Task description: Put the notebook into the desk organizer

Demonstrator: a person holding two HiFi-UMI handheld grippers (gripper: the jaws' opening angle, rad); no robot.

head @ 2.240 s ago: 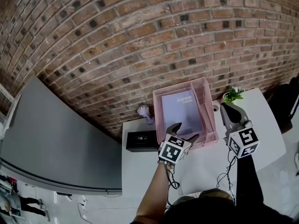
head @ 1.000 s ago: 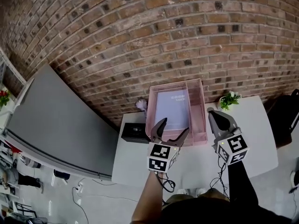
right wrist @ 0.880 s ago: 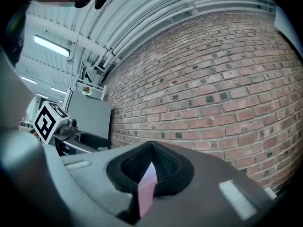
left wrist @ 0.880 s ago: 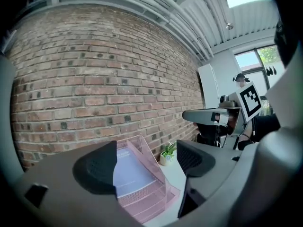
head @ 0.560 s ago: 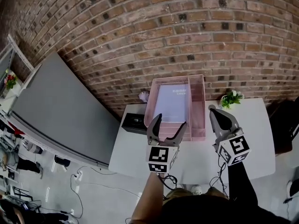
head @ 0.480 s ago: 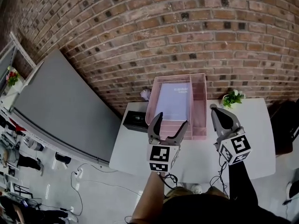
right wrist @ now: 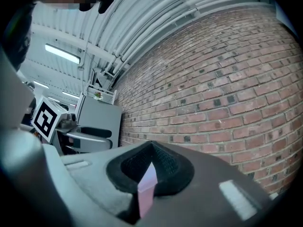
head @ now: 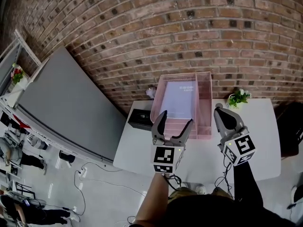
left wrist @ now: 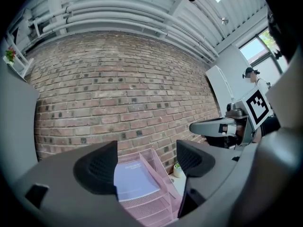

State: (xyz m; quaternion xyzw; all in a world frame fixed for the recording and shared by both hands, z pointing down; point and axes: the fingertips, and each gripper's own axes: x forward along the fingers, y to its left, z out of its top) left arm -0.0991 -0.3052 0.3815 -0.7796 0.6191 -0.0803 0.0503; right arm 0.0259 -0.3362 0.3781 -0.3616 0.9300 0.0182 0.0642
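The lavender notebook (head: pixel 180 100) lies flat in the wide compartment of the pink mesh desk organizer (head: pixel 207 109), which stands against the brick wall. My left gripper (head: pixel 176 122) hangs open in front of the organizer's near edge, with nothing between its jaws. In the left gripper view the notebook (left wrist: pixel 135 181) and organizer (left wrist: pixel 156 203) show between the spread jaws. My right gripper (head: pixel 220 113) is shut and empty, held to the right of the organizer. In the right gripper view its pads (right wrist: pixel 163 167) meet, with only a thin pink sliver between them.
A black box (head: pixel 139 118) sits left of the organizer on the white table (head: pixel 265 141), with a small lilac object (head: pixel 151 92) behind it. A small potted plant (head: pixel 238 98) stands at the right. A tall grey cabinet (head: pixel 61 108) is at the left.
The left gripper has drawn back from the organizer's front edge and stays open. The right gripper holds about the same place. The head view has shifted; the notebook has not moved.
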